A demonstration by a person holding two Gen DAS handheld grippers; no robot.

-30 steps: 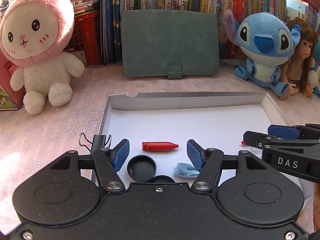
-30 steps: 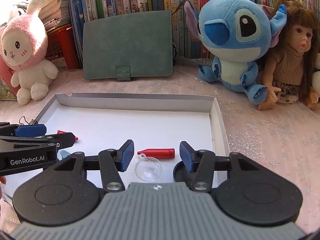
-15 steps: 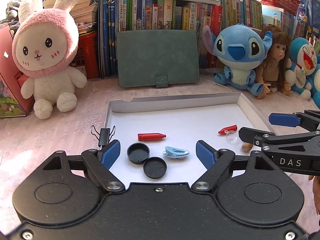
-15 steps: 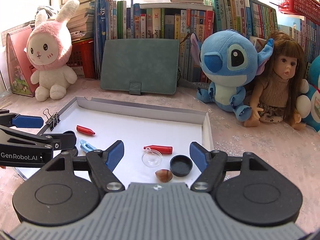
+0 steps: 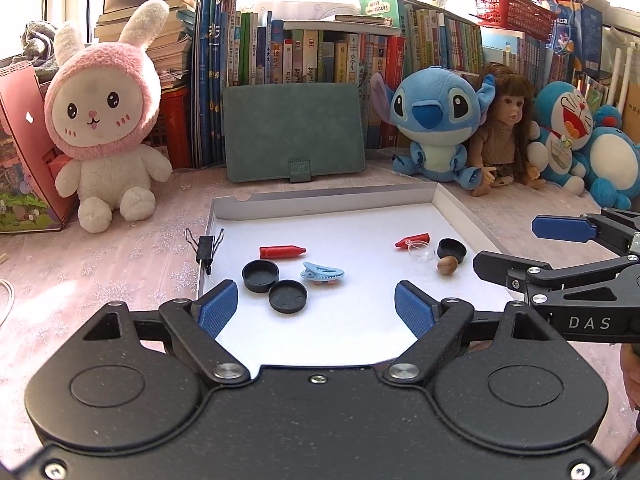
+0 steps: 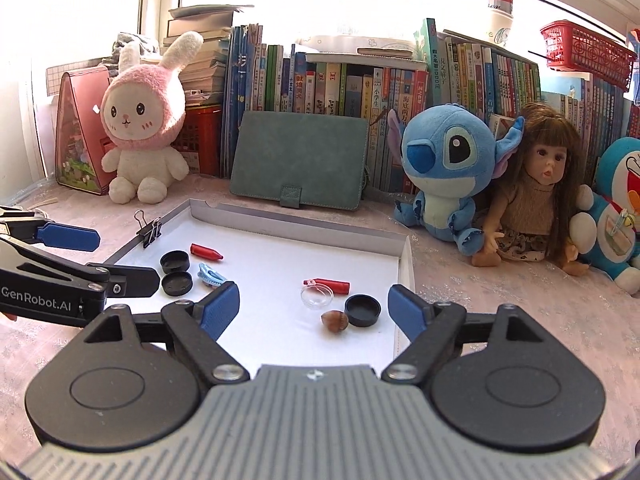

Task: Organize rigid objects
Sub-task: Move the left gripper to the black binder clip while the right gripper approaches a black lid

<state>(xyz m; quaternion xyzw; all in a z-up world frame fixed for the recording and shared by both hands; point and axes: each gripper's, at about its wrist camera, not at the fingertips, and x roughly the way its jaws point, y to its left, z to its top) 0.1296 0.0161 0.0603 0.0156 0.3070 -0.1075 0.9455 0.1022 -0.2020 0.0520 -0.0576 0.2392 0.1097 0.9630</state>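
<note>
Caps (image 5: 260, 276), crayons (image 5: 282, 251) and clip (image 5: 322, 273) lay in the tray (image 5: 460, 208); both claws (image 5: 316, 308) (image 6: 312, 308), just opening, stood empty. Next grasp should centre one item.

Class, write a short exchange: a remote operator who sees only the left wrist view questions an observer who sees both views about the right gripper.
Operator: I see the right gripper only from the side. Is it holding anything?
Observer: No. The right gripper has just been opening its jaws. Its blue ribbed pads stand wide apart with nothing pressed between them.
Operator: What lies straight ahead of its open jaws?
Observer: In its own view, the clear plastic dome, the small brown nut and a round black plastic cap all lie in the gap between the pads, a little beyond the fingertips.
</note>
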